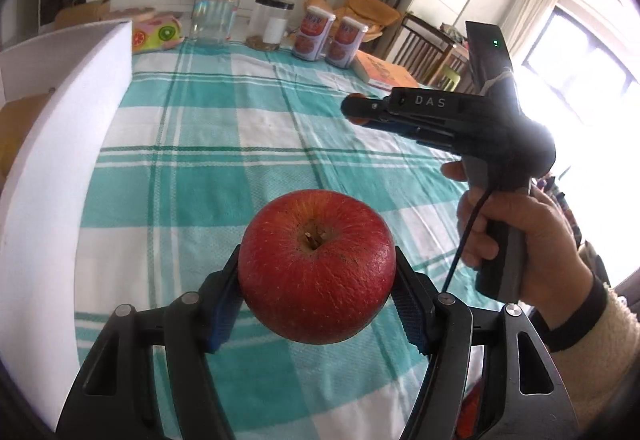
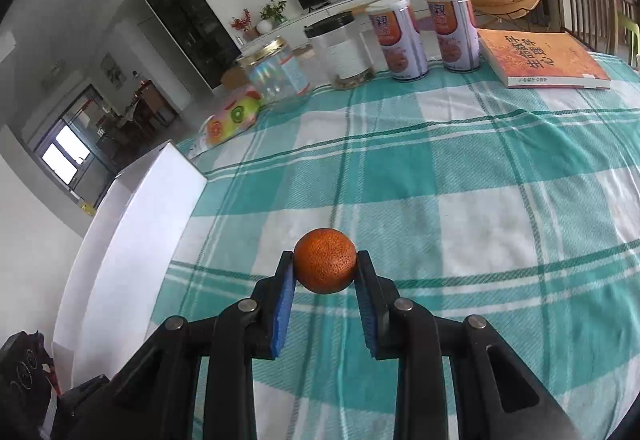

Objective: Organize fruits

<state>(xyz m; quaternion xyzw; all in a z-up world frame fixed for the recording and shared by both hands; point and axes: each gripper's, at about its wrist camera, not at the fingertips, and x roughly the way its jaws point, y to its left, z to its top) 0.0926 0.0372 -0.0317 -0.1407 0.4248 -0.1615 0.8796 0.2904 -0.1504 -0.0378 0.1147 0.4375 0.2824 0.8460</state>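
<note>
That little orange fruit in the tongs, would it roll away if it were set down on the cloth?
Probably: the orange fruit looks nearly round, so it could roll on the flat tablecloth. Its pitted skin likely gives the right tongs fair grip. It seems firm, since it keeps its shape while squeezed.

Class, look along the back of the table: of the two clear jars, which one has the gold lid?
The empty glass jar beside the fruit-print pack; the other jar has a black lid and a white label.
</note>
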